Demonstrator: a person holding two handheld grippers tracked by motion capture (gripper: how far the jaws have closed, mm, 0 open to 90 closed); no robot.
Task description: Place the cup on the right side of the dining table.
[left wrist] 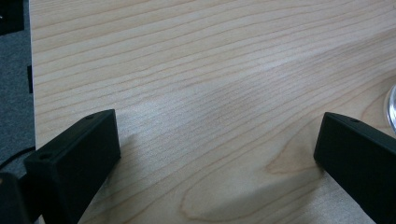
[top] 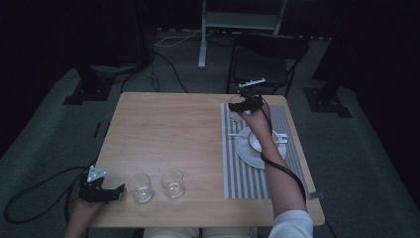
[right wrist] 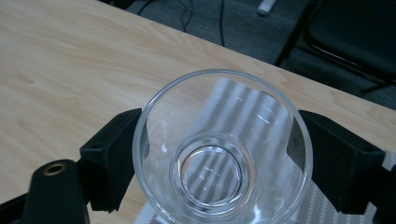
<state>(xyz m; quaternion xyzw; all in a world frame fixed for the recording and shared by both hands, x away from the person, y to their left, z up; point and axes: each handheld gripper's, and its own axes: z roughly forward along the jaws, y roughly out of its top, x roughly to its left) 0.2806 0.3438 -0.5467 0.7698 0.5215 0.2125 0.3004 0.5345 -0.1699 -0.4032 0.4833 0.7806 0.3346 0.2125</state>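
Observation:
My right gripper [top: 237, 105] is at the far left corner of the striped placemat [top: 242, 173], shut on a clear drinking glass [top: 235, 102]. In the right gripper view the black jaws press both sides of the upright, empty glass [right wrist: 217, 177], which stands over the placemat's corner [right wrist: 322, 210]. My left gripper [top: 119, 192] rests at the table's front left edge. It is open over bare wood [left wrist: 210, 93], jaws wide apart, nothing between them. Two more clear glasses [top: 139, 187] [top: 173, 182] stand just right of it; one rim [left wrist: 391, 105] shows at the view's edge.
A white plate [top: 245, 151] with a cup [top: 256, 141] and a white utensil [top: 237, 134] sits on the placemat under the right forearm. A dark folding chair [top: 265, 59] stands beyond the table's far edge. Bare wood [top: 168, 129] spans the table's left half.

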